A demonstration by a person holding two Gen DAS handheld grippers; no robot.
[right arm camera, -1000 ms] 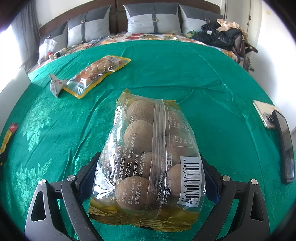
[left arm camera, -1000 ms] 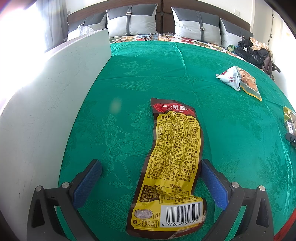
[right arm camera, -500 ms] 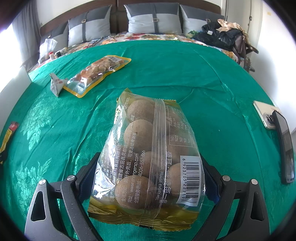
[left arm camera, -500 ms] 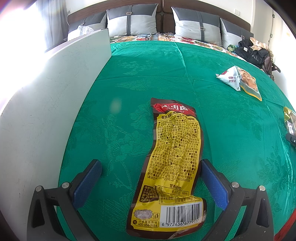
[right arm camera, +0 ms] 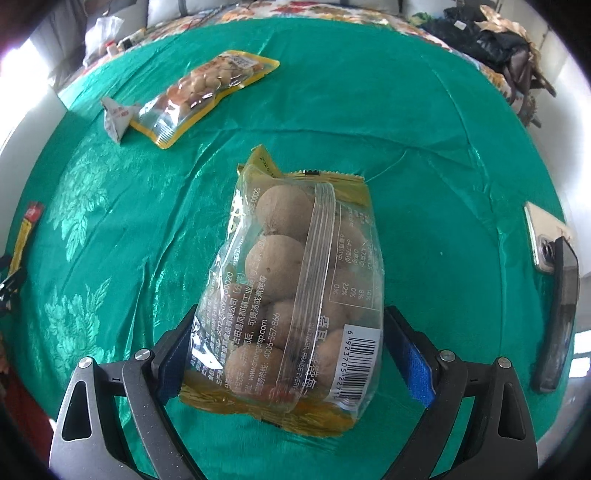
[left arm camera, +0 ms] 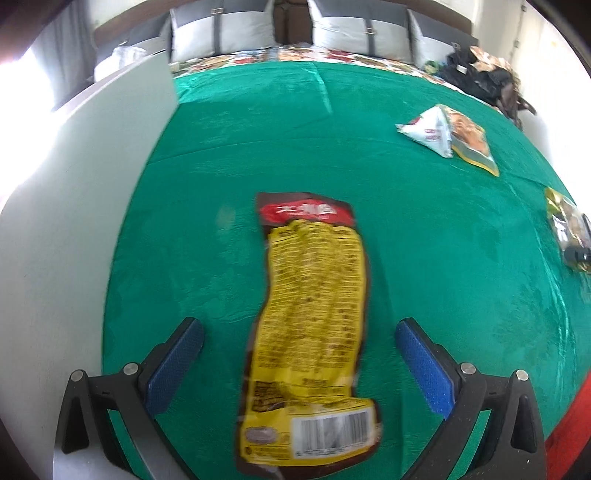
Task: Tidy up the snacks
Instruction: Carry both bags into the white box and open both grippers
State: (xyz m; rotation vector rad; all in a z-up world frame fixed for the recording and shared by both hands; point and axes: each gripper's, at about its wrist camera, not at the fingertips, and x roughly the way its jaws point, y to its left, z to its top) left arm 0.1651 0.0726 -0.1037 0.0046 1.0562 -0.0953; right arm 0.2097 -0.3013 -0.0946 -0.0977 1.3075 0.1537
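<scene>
A long yellow and brown snack packet point(left arm camera: 314, 325) lies barcode side up on the green bedspread point(left arm camera: 258, 147). My left gripper point(left arm camera: 299, 350) stands open around it, and neither blue pad touches it. A clear bag of round brown snacks point(right arm camera: 295, 291) lies between the fingers of my right gripper point(right arm camera: 290, 350). That gripper is open wide. The bag nearly fills the gap: its left edge covers the left pad, and a thin gap shows at the right pad point(right arm camera: 413, 365).
A white board point(left arm camera: 74, 221) runs along the bed's left side. A white triangular packet point(right arm camera: 118, 118) and a yellow peanut bag point(right arm camera: 199, 96) lie farther back. A phone point(right arm camera: 543, 240) and a dark flat device point(right arm camera: 557, 314) rest at the right edge. Pillows point(left arm camera: 221, 33) line the headboard.
Both views have shifted a little and the left one is blurred by motion. The right view now looks more steeply down onto the bed. The finger gaps are unchanged.
</scene>
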